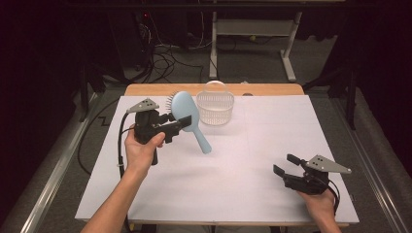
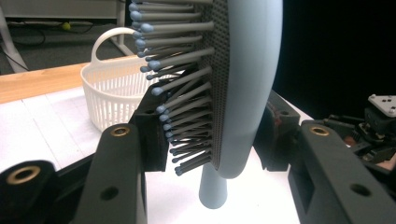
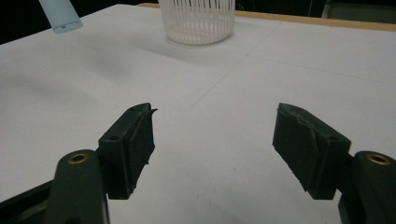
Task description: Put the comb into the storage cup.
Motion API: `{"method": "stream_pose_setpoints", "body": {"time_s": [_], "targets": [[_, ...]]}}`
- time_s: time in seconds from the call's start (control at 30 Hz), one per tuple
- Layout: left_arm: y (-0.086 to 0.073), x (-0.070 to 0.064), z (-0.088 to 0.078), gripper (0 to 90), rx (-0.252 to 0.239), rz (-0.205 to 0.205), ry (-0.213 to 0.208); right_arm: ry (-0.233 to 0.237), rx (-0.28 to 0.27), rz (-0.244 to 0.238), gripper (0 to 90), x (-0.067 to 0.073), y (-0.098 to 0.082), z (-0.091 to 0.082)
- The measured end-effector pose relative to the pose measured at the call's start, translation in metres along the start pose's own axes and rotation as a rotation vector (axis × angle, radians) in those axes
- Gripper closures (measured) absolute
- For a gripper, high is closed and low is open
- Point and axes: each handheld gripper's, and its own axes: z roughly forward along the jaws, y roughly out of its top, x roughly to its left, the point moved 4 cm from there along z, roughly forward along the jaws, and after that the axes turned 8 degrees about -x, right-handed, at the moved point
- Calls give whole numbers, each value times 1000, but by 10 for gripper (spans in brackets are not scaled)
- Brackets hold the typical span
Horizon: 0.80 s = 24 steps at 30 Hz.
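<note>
Hairbrush [image 2: 243, 93] clamped betw. L fingers [image 2: 154, 140].

Materials and surfaces on the table

The hairbrush [image 2: 247, 84] looks of smooth matt blue plastic; the basket [image 1: 215, 108] is white ribbed plastic; the table [image 1: 272, 90] edge is wood under a matt white sheet [image 1: 228, 174].

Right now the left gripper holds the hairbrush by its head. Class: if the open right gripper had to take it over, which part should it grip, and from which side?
Grip the handle. It is the hairbrush's free part: slim, smooth, slanting down toward the right gripper, while the left gripper clamps the head across bristles and back. Probably come from the table's right, jaws either side of the handle.
</note>
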Motion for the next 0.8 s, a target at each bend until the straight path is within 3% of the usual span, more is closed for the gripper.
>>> {"method": "stream_pose_setpoints", "body": {"time_s": [0.8], "targets": [[30, -5, 15, 535, -32, 25, 2, 3, -16, 7, 290, 3, -3, -3]]}}
